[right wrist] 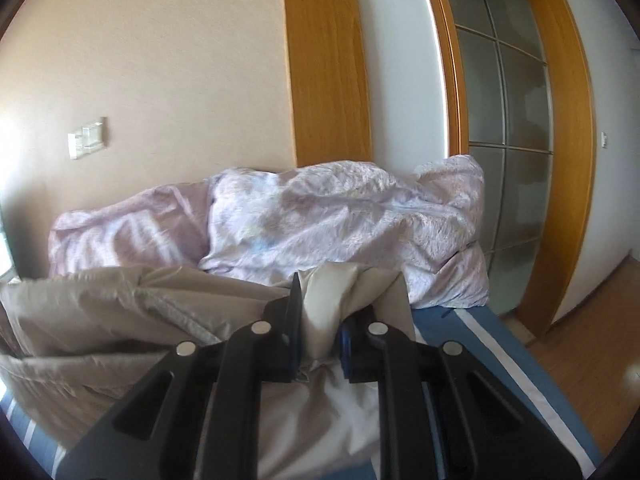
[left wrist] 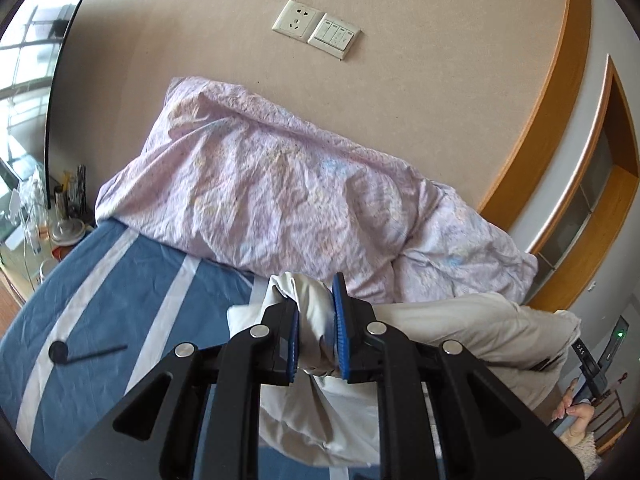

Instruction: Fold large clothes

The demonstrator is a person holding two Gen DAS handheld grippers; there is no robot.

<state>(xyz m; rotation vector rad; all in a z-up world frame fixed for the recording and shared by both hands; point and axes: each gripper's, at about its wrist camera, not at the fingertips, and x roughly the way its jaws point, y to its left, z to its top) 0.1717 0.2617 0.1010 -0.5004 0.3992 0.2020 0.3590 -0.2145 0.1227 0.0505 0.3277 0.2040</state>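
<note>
Your left claw is clamped on a bunched fold of the beige garment, your right claw on another; it hangs between them above the blue striped bed.

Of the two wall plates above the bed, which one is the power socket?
The plate nearer the window, the power socket: it shows plug holes, while the switch plate touching it has a row of rocker switches.

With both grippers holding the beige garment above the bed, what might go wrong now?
1. The left gripper and right gripper each pinch only a bunched bit of the beige garment; it may slip out.
2. The hanging cloth could drag over the black tool lying on the blue sheet.
</note>
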